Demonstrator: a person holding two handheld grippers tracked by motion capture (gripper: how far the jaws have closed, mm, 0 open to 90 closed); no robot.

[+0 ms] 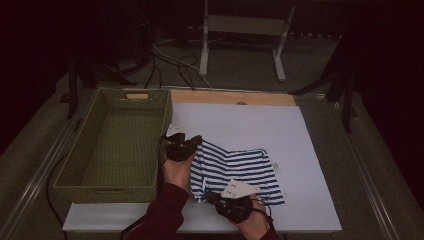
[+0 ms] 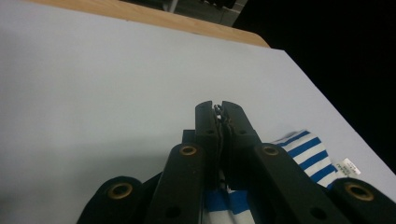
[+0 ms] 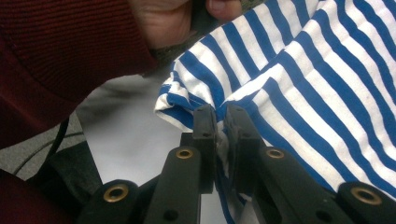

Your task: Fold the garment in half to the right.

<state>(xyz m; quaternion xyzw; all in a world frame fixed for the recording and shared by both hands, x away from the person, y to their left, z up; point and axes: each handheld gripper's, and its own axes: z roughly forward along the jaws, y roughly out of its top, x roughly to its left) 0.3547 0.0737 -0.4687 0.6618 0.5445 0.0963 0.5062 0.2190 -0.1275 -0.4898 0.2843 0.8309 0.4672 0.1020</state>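
Note:
A blue-and-white striped garment (image 1: 235, 169) lies folded on the white table top (image 1: 280, 125). My left gripper (image 1: 196, 140) is shut on its upper left corner; in the left gripper view a thin edge of cloth sits pinched between the jaws of the left gripper (image 2: 218, 109), with the striped garment (image 2: 306, 149) hanging below. My right gripper (image 1: 210, 196) is shut on the lower left corner near the table's front edge. In the right gripper view the right gripper (image 3: 219, 114) pinches a bunched fold of the striped garment (image 3: 299, 74), with the other hand and its dark red sleeve (image 3: 60, 51) beyond.
A green woven basket (image 1: 115, 145) stands on the left side of the table, close beside my left hand. A wooden strip (image 1: 230, 97) runs along the table's far edge. A white frame (image 1: 245, 30) and cables lie on the floor beyond.

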